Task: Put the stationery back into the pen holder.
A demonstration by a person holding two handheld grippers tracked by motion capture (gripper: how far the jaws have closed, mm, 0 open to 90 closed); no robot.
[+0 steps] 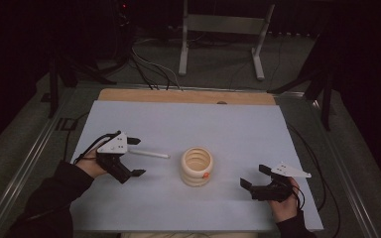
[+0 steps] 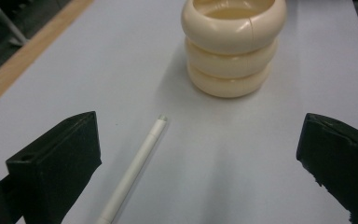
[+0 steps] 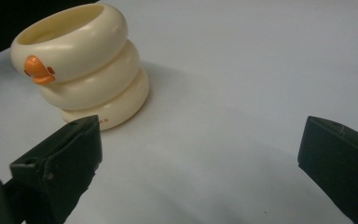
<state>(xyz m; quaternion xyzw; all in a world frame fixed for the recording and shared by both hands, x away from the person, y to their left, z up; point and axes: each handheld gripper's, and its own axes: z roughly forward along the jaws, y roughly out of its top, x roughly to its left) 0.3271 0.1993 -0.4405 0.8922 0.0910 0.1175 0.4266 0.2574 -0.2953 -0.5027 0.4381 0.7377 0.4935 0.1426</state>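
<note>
A cream ringed cup [image 1: 197, 166] shaped like three stacked rings, with a small orange beak on its top ring, stands upright near the middle of the pale blue mat [image 1: 178, 124]. A thin white pen [image 1: 149, 154] lies flat to its left. My left gripper [image 1: 137, 156] hovers open over the pen's near end; in the left gripper view the pen [image 2: 133, 172] lies between the jaws, nearer the left one, pointing toward the cup [image 2: 233, 44]. My right gripper [image 1: 255, 176] is open to the cup's right, apart from it, with the cup [image 3: 81, 63] ahead on the left.
The mat lies on a wooden table whose bare edge [image 1: 188, 95] shows at the back. Cables [image 1: 149, 69] and a white metal stand [image 1: 218, 34] are on the floor beyond. Dark stand legs [image 1: 54, 74] flank the table.
</note>
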